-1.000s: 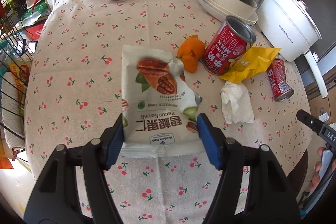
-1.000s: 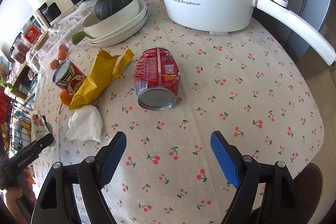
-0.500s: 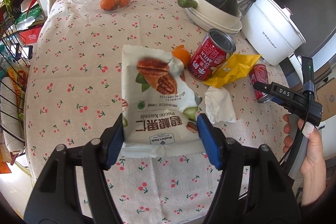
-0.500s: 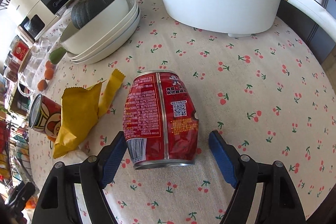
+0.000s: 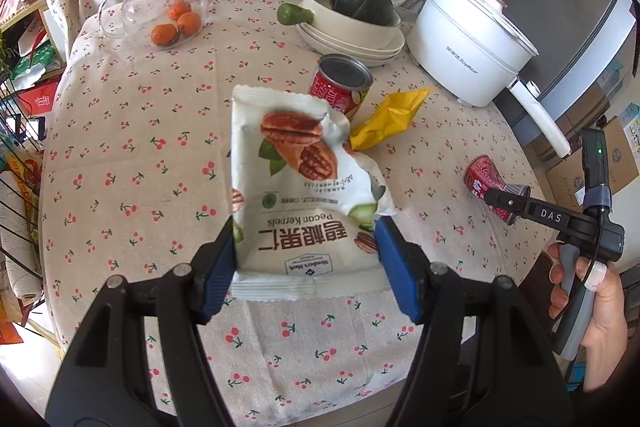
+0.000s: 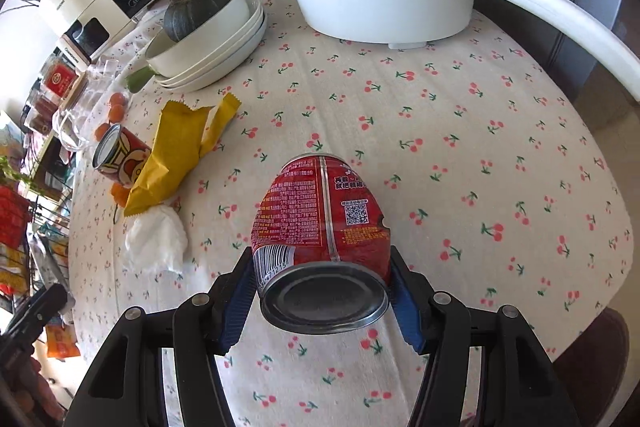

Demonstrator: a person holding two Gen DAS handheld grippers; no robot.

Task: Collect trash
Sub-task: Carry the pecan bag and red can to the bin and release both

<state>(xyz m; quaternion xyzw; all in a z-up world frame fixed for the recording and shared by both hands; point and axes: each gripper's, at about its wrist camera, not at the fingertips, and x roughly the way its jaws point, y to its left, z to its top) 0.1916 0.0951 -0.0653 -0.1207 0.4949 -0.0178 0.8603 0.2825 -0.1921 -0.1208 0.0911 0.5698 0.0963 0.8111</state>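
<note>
The round table (image 6: 500, 131) in its cherry cloth fills both views, and most of the trash is uncollected: upper left of the right wrist view lie the upright milk can (image 6: 120, 159), yellow wrapper (image 6: 172, 155) and crumpled tissue (image 6: 156, 243). The left gripper (image 5: 306, 259) clamps the pecan bag (image 5: 296, 187) at frame centre, now lifted higher than a second ago. The right gripper (image 6: 322, 287), which hung wide and short of it then, straddles the dented red can (image 6: 320, 223) at lower centre, jaws closing, pads at its sides.
</note>
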